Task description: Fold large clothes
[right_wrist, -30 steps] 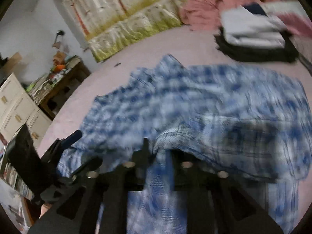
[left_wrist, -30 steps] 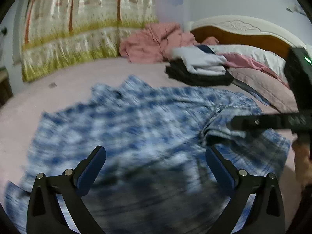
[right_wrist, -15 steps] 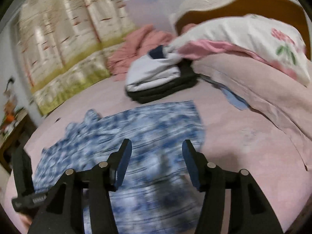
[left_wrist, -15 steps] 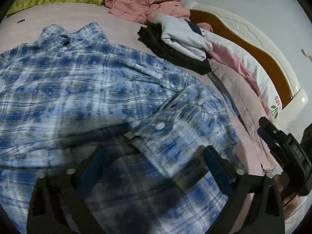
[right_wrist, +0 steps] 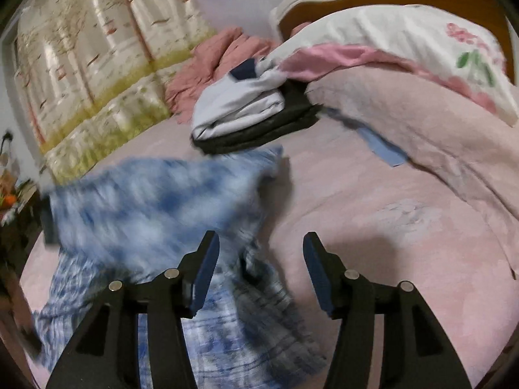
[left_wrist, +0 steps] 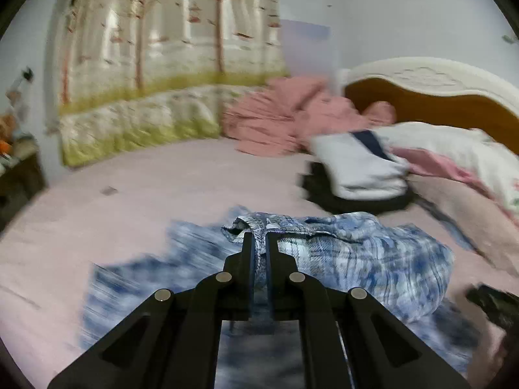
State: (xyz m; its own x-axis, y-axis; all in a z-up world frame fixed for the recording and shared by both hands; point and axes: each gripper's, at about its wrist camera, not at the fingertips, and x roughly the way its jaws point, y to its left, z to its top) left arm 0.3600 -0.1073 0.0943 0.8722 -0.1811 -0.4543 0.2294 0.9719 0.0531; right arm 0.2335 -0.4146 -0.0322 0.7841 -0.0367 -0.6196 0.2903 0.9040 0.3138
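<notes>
A blue and white plaid shirt [left_wrist: 356, 256] lies partly bunched on the pink bed. My left gripper [left_wrist: 259, 243] is shut on a fold of the shirt's edge and holds it lifted above the rest of the cloth. In the right wrist view the shirt [right_wrist: 155, 214] is blurred by motion and raised at the left. My right gripper [right_wrist: 259, 253] is open and empty, its jaws wide apart over the shirt's right edge and the pink sheet [right_wrist: 389, 243].
A stack of folded white and black clothes [left_wrist: 356, 175] sits behind the shirt. A crumpled pink blanket [left_wrist: 285, 126] and pillows [right_wrist: 405, 42] lie by the headboard [left_wrist: 438, 97]. A tree-print curtain [left_wrist: 162, 64] hangs at the back. A dark side table [left_wrist: 16, 175] stands at the left.
My left gripper has closed on the shirt's edge and lifted it, bunching the cloth. My right gripper let go of the shirt earlier and stays open.
</notes>
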